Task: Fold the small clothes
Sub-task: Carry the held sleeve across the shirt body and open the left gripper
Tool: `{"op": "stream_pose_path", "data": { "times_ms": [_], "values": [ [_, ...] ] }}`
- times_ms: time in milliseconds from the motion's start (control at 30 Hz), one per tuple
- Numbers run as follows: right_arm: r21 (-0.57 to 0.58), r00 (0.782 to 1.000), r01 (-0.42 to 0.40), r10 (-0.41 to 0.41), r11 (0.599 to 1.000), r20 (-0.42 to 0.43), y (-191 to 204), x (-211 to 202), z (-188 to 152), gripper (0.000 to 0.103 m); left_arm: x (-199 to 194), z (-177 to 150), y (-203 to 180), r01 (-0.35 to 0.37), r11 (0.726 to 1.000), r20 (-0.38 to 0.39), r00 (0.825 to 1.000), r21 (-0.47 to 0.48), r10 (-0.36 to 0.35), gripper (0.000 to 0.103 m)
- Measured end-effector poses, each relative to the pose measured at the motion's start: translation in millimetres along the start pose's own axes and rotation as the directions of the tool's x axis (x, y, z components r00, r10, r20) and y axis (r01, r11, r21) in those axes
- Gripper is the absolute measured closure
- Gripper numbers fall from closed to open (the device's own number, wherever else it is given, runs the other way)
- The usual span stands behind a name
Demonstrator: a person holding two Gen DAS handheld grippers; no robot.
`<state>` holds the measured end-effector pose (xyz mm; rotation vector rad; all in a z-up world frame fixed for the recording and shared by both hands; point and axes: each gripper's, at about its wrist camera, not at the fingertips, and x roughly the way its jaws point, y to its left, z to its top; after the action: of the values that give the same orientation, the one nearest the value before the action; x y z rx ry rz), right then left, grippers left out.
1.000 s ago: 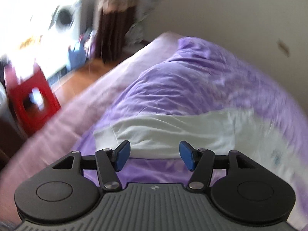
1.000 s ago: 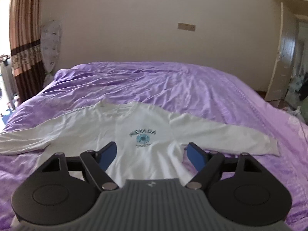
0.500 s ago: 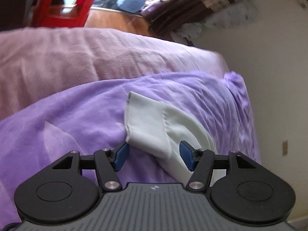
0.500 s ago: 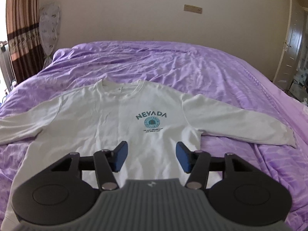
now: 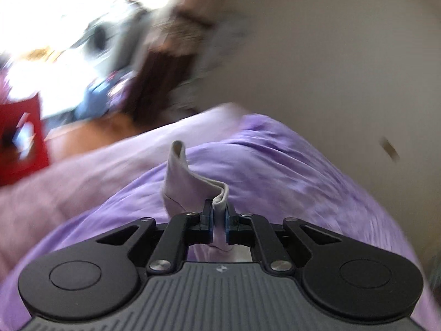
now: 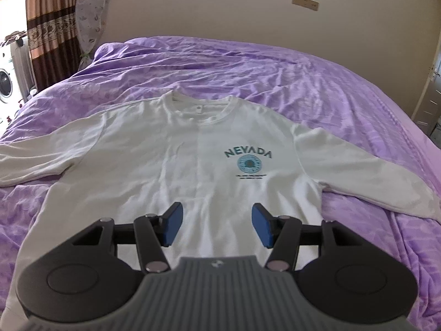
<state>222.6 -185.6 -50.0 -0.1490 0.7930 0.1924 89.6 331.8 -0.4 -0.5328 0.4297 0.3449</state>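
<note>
A white long-sleeved sweatshirt (image 6: 176, 165) printed NEVADA lies flat, front up, on the purple bed cover (image 6: 303, 82). Its sleeves spread to both sides; the left sleeve (image 6: 41, 160) runs out of the right wrist view. In the blurred left wrist view my left gripper (image 5: 219, 215) is closing, its blue pads pinching the sleeve cuff (image 5: 187, 187), which stands up crumpled off the purple cover (image 5: 275, 171). My right gripper (image 6: 216, 227) hovers open over the sweatshirt's lower front, with nothing pinched between its pads.
Past the bed's left side lie a wood floor, a red stool (image 5: 19, 143), a brown curtain (image 6: 49, 27) and a washing machine (image 6: 5, 82). A beige wall (image 6: 220, 8) closes the far end. A pale pink sheet (image 5: 82, 176) borders the cover.
The left jaws went from wide apart around the cuff to pinched on it, and the cuff has lifted off the cover. The right gripper came lower and closer to the sweatshirt, its jaws narrower.
</note>
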Motion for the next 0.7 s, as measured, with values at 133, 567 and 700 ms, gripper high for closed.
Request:
{"op": "stream_pose_path", "data": {
  "times_ms": [133,567,700],
  "values": [
    [-0.005,1.0,-0.03,0.03,1.0,0.001,5.4,0.0,2.4,0.051,-3.7,-7.3,-100.4,0.093,0.946,-0.022,0.996,0.31,-0.091,0.096],
    [0.087,0.997,-0.073,0.075,0.993,-0.016,-9.3,22.8,1.9,0.044,110.0,-145.6,-275.8,0.439,0.758,-0.449,0.867,0.482,-0.216,0.096],
    [0.128,0.992,-0.106,0.115,0.986,-0.061,-15.7,41.1,-8.4,0.044,149.1,-192.0,-261.2,0.499,0.806,-0.647,0.736,0.319,-0.199,0.089]
  ]
}}
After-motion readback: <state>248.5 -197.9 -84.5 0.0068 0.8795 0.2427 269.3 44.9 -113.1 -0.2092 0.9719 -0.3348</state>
